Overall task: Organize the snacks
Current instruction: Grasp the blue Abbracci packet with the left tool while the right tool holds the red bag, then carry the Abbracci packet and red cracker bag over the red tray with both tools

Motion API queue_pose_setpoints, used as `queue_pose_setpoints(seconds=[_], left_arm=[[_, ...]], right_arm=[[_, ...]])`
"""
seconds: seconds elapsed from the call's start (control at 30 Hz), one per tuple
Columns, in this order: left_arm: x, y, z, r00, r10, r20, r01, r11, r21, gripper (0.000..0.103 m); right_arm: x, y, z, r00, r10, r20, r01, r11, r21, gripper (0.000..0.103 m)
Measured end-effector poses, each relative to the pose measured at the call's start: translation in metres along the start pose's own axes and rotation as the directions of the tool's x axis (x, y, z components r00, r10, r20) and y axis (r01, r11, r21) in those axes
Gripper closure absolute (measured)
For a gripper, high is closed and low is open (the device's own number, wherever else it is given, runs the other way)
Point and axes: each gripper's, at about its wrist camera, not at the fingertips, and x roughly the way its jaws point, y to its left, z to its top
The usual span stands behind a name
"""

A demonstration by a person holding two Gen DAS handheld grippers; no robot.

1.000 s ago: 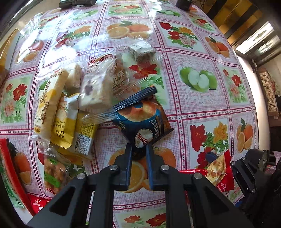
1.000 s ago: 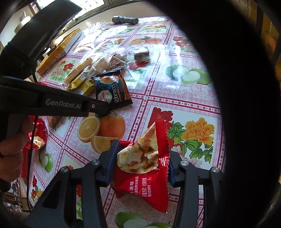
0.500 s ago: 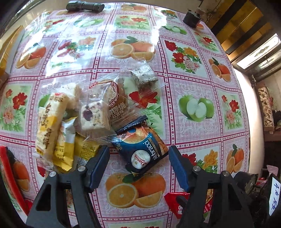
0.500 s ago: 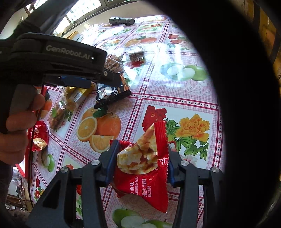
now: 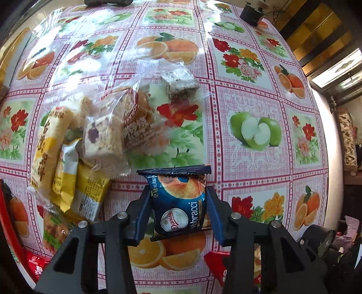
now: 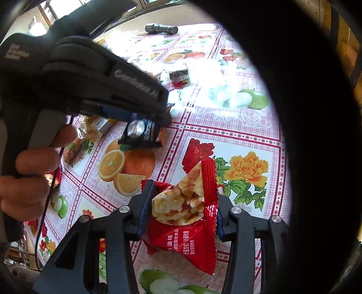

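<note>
The counter (image 5: pixel 260 95), under its fruit-and-flower cloth, fills my left wrist view. Half a second ago my left gripper (image 5: pixel 178 203) stood wide, with the blue cake packet (image 5: pixel 181 203) lying flat between its fingers. The jaws have just been closing, and now both blue pads press on the sides of this packet, so it is gripped; it faces the camera, sealed edge at 12 o'clock. The snack pile (image 5: pixel 95 144) is still at 10 o'clock from it, near but apart from the packet.

My right gripper (image 6: pixel 181 210) is as before: the jaws are closed on the red cracker packet (image 6: pixel 185 221), above the printed cloth. In this view a hand (image 6: pixel 29 178) holds the left gripper at 10 o'clock.

For open room: the counter from 12 to 3 o'clock of the blue packet is bare cloth up to the round edge on the right. A black flashlight (image 6: pixel 161 29) lies near the far edge at 12 o'clock, and a small dark object (image 5: pixel 251 13) stands at 1 o'clock near the same edge.
</note>
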Motion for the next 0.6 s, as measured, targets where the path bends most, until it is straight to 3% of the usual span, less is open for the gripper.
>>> queue_pose_setpoints(seconds=[0.17, 0.33, 0.6], left_arm=[[-0.004, 0.011, -0.030, 1.000, -0.010, -0.010, 0.010, 1.000, 0.023, 0.057], [-0.016, 0.026, -0.084, 1.000, 0.002, 0.011, -0.003, 0.996, 0.084, 0.057], [-0.038, 0.054, -0.158, 0.998, -0.050, 0.033, 0.045, 0.989, 0.139, 0.057]], right_arm=[[-0.009, 0.005, -0.014, 1.000, -0.013, 0.020, 0.013, 1.000, 0.017, 0.059], [-0.026, 0.008, -0.033, 1.000, -0.012, 0.029, 0.011, 0.999, 0.039, 0.059], [-0.048, 0.028, -0.059, 0.999, -0.013, 0.045, 0.010, 0.998, 0.063, 0.059]])
